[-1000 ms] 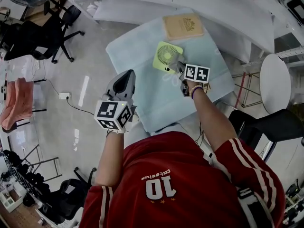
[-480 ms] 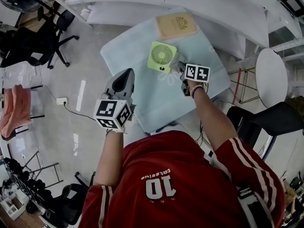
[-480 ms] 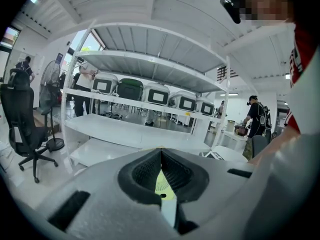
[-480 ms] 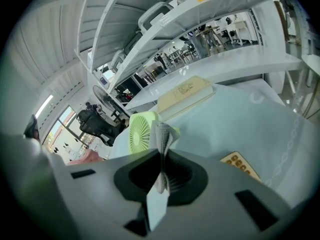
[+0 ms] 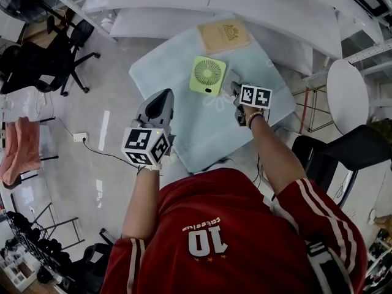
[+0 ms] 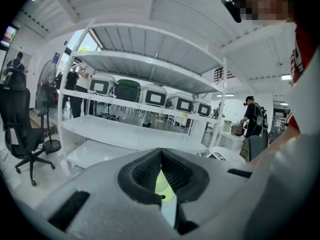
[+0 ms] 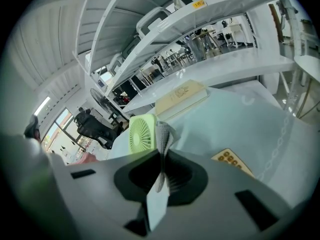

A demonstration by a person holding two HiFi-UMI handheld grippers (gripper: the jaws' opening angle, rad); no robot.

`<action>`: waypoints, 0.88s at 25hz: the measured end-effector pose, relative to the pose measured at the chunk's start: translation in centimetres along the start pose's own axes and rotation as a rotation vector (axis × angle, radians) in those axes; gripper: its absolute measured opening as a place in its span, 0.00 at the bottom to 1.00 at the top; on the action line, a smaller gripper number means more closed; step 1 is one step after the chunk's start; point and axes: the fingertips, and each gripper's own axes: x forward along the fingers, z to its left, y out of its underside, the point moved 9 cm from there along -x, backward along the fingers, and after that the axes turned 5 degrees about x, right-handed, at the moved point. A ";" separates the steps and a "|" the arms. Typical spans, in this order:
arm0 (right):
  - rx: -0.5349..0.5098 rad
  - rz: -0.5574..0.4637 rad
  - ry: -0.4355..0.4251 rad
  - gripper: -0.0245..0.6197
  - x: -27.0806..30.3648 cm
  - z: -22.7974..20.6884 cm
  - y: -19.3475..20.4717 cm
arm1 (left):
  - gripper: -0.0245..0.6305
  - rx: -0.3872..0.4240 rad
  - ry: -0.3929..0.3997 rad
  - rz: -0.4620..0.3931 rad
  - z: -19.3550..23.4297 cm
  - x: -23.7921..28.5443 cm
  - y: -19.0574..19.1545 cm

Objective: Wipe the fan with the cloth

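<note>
The lime-green square fan [image 5: 208, 75] lies flat on the pale blue table cover [image 5: 184, 127]. In the right gripper view the fan [image 7: 141, 134] shows just beyond the jaws, to their left. My right gripper [image 5: 235, 90] sits close to the fan's right edge, shut on a small grey-white cloth [image 7: 164, 133] that sticks up between its jaws. My left gripper [image 5: 163, 98] hovers at the table's left edge, away from the fan, shut with nothing in it. Through its narrow slit a sliver of the fan [image 6: 162, 182] shows.
A tan flat box [image 5: 223, 35] lies at the table's far edge, behind the fan. A small tan card with dots [image 7: 231, 160] rests on the cover near my right gripper. White shelving stands behind the table, with office chairs [image 5: 58, 54] to the left and a round white table [image 5: 349, 97] to the right.
My right gripper with the cloth has drawn back a little from the fan's right edge, and the fan now lies squarer. The left gripper has stayed put.
</note>
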 end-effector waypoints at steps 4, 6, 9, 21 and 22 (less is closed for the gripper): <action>0.004 -0.013 -0.005 0.07 -0.4 0.8 0.3 | 0.04 0.010 0.015 0.001 0.3 -0.3 -0.1; 0.005 -0.018 -0.004 0.07 -0.7 1.2 0.6 | 0.04 0.016 0.023 0.001 0.4 -0.6 -0.1; 0.004 -0.025 0.003 0.07 -1.1 1.7 1.1 | 0.04 0.017 0.035 -0.003 0.8 -1.1 -0.2; 0.026 -0.025 0.021 0.07 -1.6 5.9 4.5 | 0.04 0.019 0.070 0.000 3.7 -4.1 -0.8; 0.024 -0.021 0.017 0.07 -1.3 6.3 4.7 | 0.04 0.018 0.067 0.001 4.1 -4.4 -0.8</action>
